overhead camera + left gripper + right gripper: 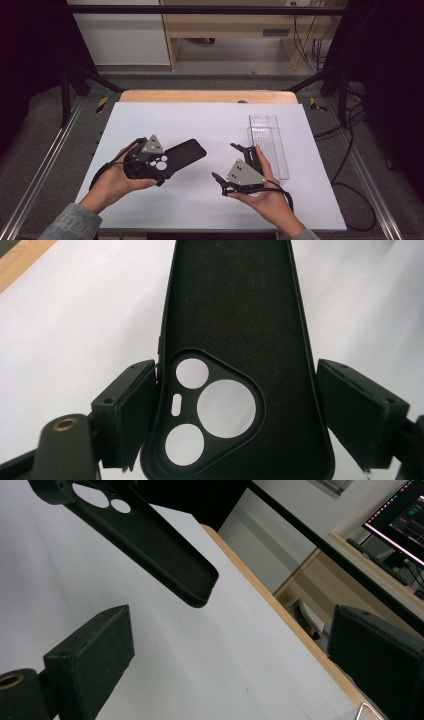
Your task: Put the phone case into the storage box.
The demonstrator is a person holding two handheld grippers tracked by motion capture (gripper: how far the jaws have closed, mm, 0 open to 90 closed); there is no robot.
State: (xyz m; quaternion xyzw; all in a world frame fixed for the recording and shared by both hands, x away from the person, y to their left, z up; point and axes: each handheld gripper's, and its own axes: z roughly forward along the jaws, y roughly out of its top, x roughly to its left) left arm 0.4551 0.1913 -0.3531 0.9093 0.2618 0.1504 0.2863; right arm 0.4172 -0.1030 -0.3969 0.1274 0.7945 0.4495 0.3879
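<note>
1. High view. Left tongs pinch a black phone case by its camera-cutout end. The case juts forward and right over the white desk, towards the middle. Right tongs are held by the person's right hand just left of a clear plastic tray that lies lengthwise on the right part of the desk; their jaws stand spread, holding nothing. The two tongs are apart, with bare desk between them.

2. Left gripper view. The case runs away from the camera, inner side up, with the three round lens holes and one small slot nearest. The left pad touches the case's edge; the right pad stands just beside the other edge, and contact there is hard to confirm. The grip is likely light.

3. Right gripper view. Right tongs are wide open over the desk. The case hangs ahead, free end tilted down and off the surface. A monitor sits in the background.

4. Judgement on the step: the right tongs should probably take the case's free end. Close squarely on the long side walls, not the soft lip, and keep the left pinch firm until the second grip seats.

5. Writing: none legible on the case or tray; the text on the monitor is too small to read.
</note>
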